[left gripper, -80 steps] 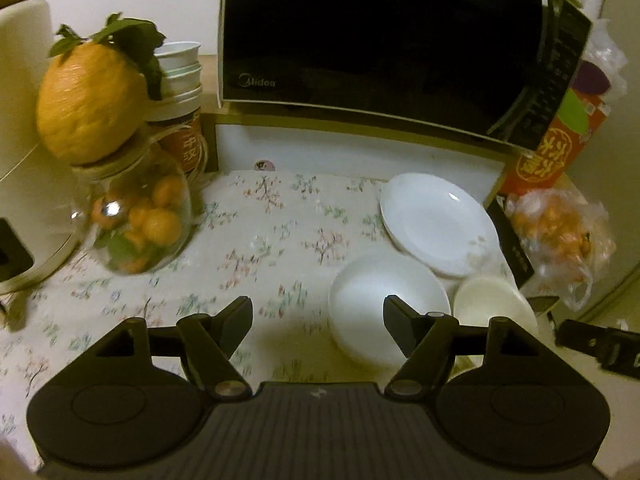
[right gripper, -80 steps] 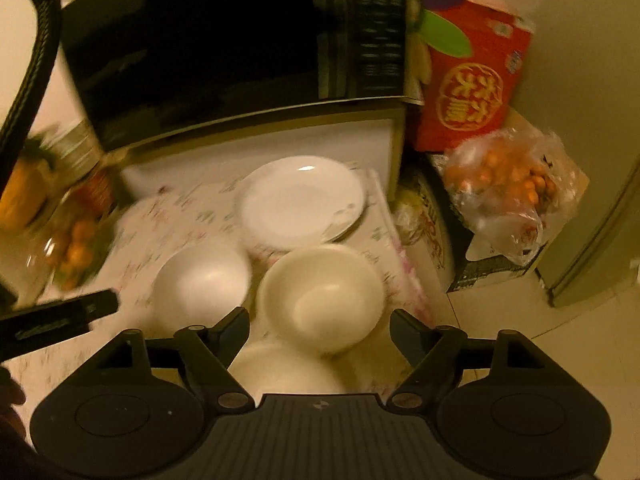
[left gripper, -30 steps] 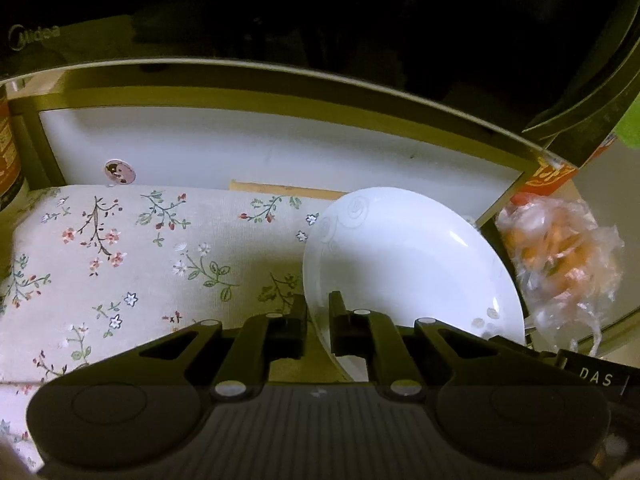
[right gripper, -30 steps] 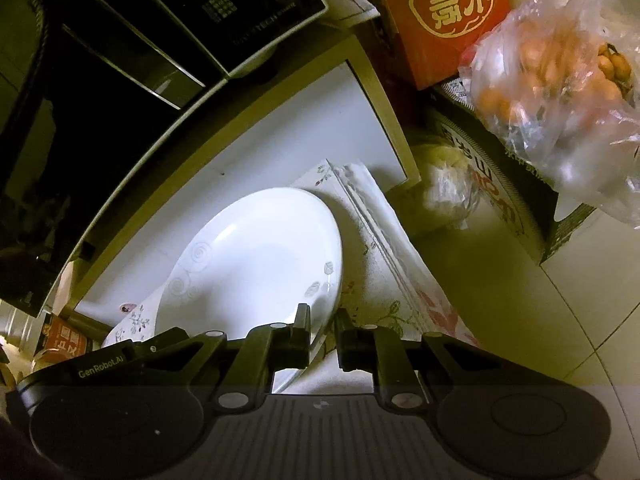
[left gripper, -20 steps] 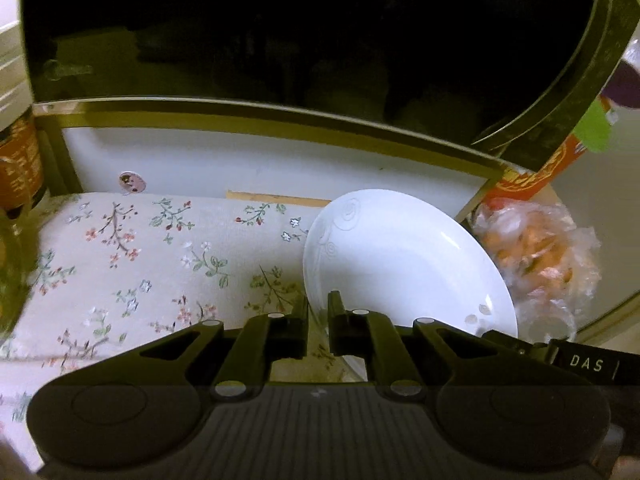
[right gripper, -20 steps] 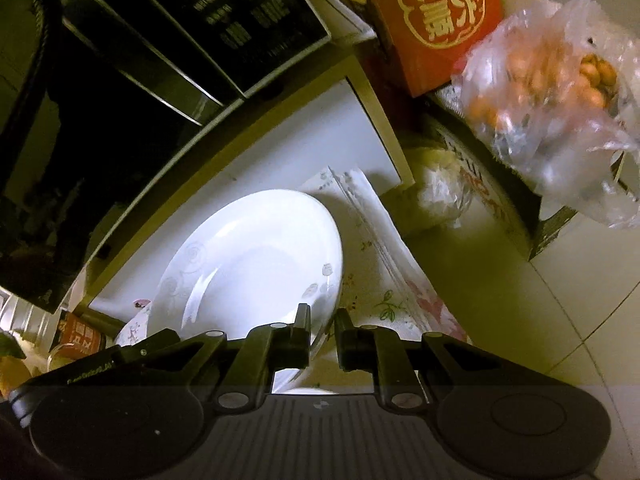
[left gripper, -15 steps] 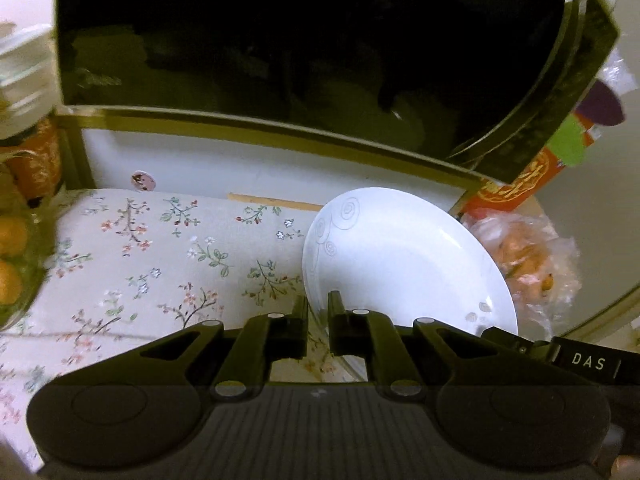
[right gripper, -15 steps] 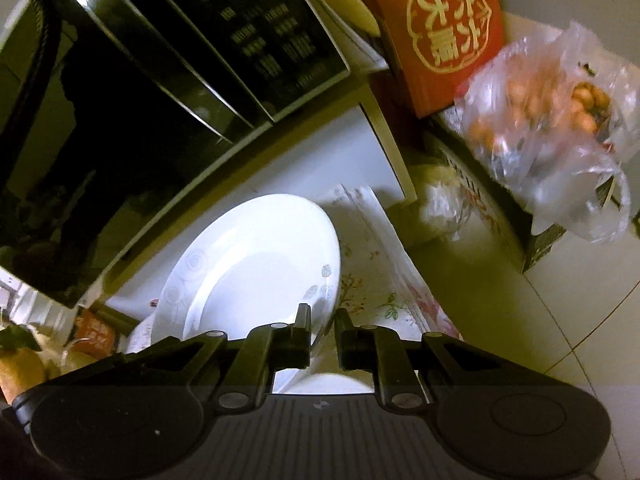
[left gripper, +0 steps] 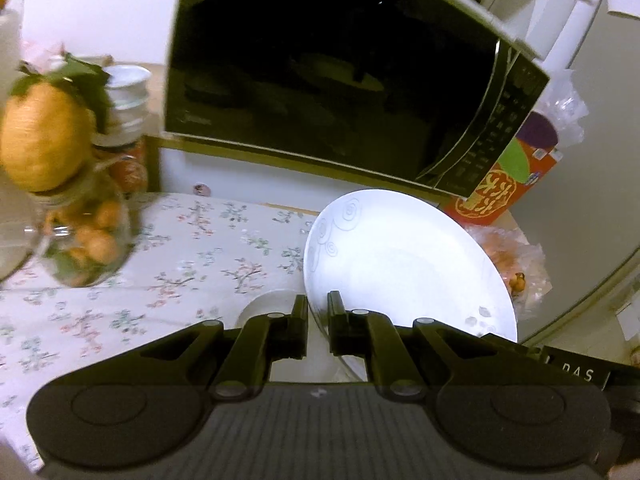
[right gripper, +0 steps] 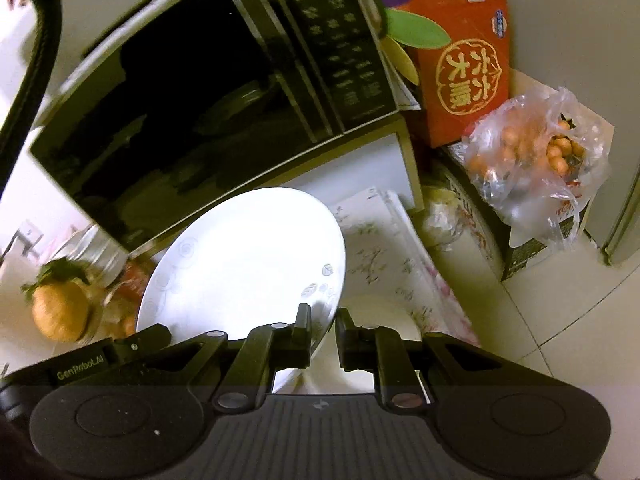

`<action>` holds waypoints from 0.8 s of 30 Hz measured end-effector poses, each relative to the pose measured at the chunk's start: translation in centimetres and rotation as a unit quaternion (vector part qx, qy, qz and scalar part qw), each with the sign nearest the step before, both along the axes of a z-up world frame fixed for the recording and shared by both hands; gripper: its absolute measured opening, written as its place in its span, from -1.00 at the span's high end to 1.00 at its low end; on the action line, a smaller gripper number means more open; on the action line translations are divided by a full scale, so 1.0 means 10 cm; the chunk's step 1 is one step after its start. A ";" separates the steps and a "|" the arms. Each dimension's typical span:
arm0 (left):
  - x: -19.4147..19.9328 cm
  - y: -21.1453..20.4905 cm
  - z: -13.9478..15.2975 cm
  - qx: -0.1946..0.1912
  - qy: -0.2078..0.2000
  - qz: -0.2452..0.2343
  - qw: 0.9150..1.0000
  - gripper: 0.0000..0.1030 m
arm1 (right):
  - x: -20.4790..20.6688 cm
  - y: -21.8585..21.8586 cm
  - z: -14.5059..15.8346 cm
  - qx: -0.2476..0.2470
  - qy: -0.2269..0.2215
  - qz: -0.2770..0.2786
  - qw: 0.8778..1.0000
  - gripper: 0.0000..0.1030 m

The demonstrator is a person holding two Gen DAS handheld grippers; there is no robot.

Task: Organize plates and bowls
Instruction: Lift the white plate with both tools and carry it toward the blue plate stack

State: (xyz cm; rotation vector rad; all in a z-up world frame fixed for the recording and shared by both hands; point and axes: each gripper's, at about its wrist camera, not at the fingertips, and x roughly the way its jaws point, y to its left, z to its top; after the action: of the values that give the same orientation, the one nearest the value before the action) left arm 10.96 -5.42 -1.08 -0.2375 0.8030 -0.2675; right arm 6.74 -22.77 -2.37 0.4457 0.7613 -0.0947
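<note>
A floral tablecloth [left gripper: 208, 248] covers the table, bearing a glass jar [left gripper: 86, 236] of oranges and a white bowl [left gripper: 266, 307].

White plate [left gripper: 404, 264] (swirl-patterned rim) tilted, lifted above a white bowl [left gripper: 276, 304].

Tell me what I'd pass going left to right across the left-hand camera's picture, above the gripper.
Big yellow fruit on a glass jar → flowered tablecloth → white plate → red box → bag of small orange fruit.
</note>
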 end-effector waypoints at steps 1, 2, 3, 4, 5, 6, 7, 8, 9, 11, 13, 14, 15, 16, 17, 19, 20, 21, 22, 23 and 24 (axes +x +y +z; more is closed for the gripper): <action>-0.08 0.05 0.03 0.003 -0.004 0.002 1.000 0.85 | -0.07 0.05 0.03 0.000 -0.002 0.002 1.000 0.76; -0.16 0.10 0.06 0.005 -0.009 0.004 1.000 0.85 | -0.14 0.09 0.05 0.001 -0.004 0.003 1.000 0.76; -0.25 0.17 0.08 0.007 -0.013 0.007 1.000 0.85 | -0.20 0.14 0.08 0.004 -0.007 0.006 1.000 0.76; -0.32 0.21 0.10 0.009 -0.015 0.010 1.000 0.85 | -0.27 0.20 0.09 0.007 -0.010 0.009 1.000 0.76; -0.40 0.27 0.11 0.010 -0.016 0.014 1.000 0.85 | -0.35 0.25 0.12 0.010 -0.012 0.012 1.000 0.76; -0.47 0.33 0.11 0.012 -0.017 0.018 1.000 0.85 | -0.41 0.31 0.13 0.013 -0.014 0.015 1.000 0.76; -0.53 0.39 0.10 0.014 -0.018 0.023 0.999 0.85 | -0.47 0.37 0.13 0.016 -0.015 0.019 1.000 0.76; -0.60 0.45 0.10 0.017 -0.019 0.028 0.999 0.85 | -0.53 0.44 0.13 0.017 -0.016 0.023 0.999 0.76; -0.67 0.50 0.09 0.019 -0.019 0.032 0.999 0.85 | -0.58 0.51 0.12 0.019 -0.016 0.028 0.999 0.76; -0.80 0.60 0.08 0.021 -0.020 0.039 0.999 0.85 | -0.67 0.65 0.10 0.021 -0.015 0.037 0.999 0.76; -0.90 0.73 0.03 0.019 -0.014 0.047 0.999 0.85 | -0.75 0.77 0.08 0.022 -0.013 0.047 0.999 0.76; -0.95 0.78 0.01 0.018 -0.011 0.050 0.999 0.85 | -0.78 0.82 0.07 0.022 -0.012 0.050 0.998 0.76; -1.00 0.83 -0.01 0.018 -0.010 0.053 0.998 0.85 | -0.82 0.88 0.05 0.022 -0.010 0.055 0.998 0.76; -1.06 0.89 -0.04 0.020 -0.009 0.055 0.998 0.85 | -0.86 0.94 0.03 0.023 -0.008 0.058 0.998 0.76; -1.12 0.95 -0.06 0.022 -0.010 0.057 0.998 0.85 | -0.90 0.99 0.01 0.023 -0.005 0.063 0.998 0.76; -1.21 1.05 -0.14 0.023 -0.004 0.065 0.998 0.84 | -0.97 1.12 -0.05 0.019 0.001 0.075 0.997 0.76; -1.25 1.10 -0.18 0.023 -0.003 0.070 0.997 0.84 | -0.99 1.17 -0.08 0.016 0.004 0.081 0.997 0.76; -1.28 1.15 -0.22 0.024 -0.001 0.074 0.997 0.84 | -1.01 1.23 -0.12 0.013 0.008 0.087 0.996 0.75; -1.32 1.18 -0.27 0.025 0.002 0.079 0.997 0.84 | -1.03 1.28 -0.15 0.010 0.011 0.094 0.995 0.75; -1.35 1.22 -0.31 0.025 0.006 0.083 0.996 0.84 | -1.04 1.34 -0.19 0.007 0.015 0.101 0.995 0.75; -1.38 1.26 -0.36 0.023 0.012 0.086 0.996 0.84 | -1.06 1.39 -0.22 0.003 0.019 0.108 0.994 0.74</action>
State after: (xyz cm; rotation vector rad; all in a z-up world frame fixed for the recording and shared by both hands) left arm -2.82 7.19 -4.64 -0.2651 0.8066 -0.0844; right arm -3.88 -8.92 -4.58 0.3656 0.8428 0.1021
